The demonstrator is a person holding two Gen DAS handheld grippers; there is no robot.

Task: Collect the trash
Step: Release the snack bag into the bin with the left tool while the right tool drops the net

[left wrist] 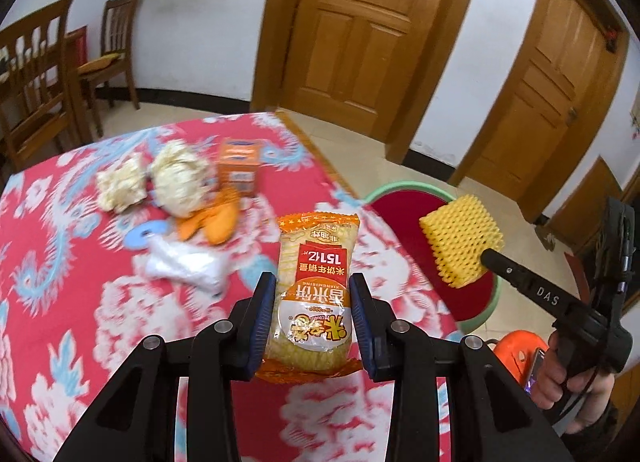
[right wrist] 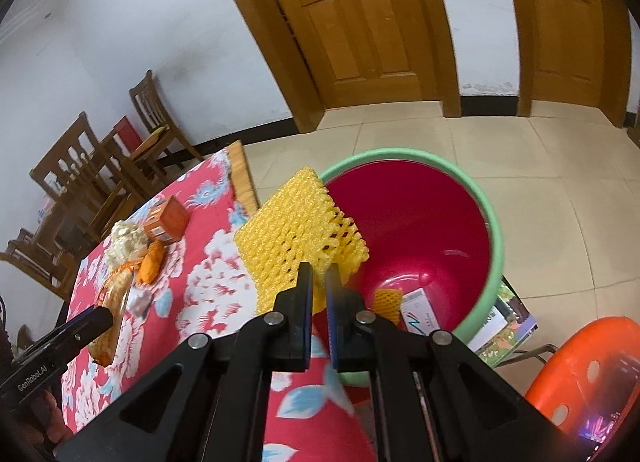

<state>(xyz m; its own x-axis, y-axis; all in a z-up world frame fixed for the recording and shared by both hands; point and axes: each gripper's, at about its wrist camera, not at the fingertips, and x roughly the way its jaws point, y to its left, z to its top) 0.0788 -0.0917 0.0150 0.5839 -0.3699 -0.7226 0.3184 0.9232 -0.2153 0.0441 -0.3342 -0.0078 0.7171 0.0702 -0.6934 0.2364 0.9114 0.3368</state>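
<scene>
My left gripper (left wrist: 314, 294) is shut on an orange rice-cracker packet (left wrist: 316, 262), lifted above the red flowered tablecloth (left wrist: 60, 262). The same packet (right wrist: 114, 298) shows at the left of the right wrist view, in the left gripper (right wrist: 100, 316). My right gripper (right wrist: 319, 282) is shut on a yellow foam fruit net (right wrist: 296, 230), held over the near rim of the green bin (right wrist: 496, 246) with its red inside. In the left wrist view that net (left wrist: 460, 246) hangs from the right gripper (left wrist: 486, 258) above the bin (left wrist: 394, 188). Another yellow net (right wrist: 387, 300) and a small box (right wrist: 418, 312) lie in the bin's bottom.
On the cloth lie two crumpled tissues (left wrist: 120, 182) (left wrist: 178, 178), an orange carton (left wrist: 238, 164), orange peel (left wrist: 218, 224) and a clear plastic wrap (left wrist: 184, 268). An orange stool (right wrist: 592, 378) stands right of the bin. Wooden chairs (left wrist: 36, 74) and doors (left wrist: 360, 22) stand behind.
</scene>
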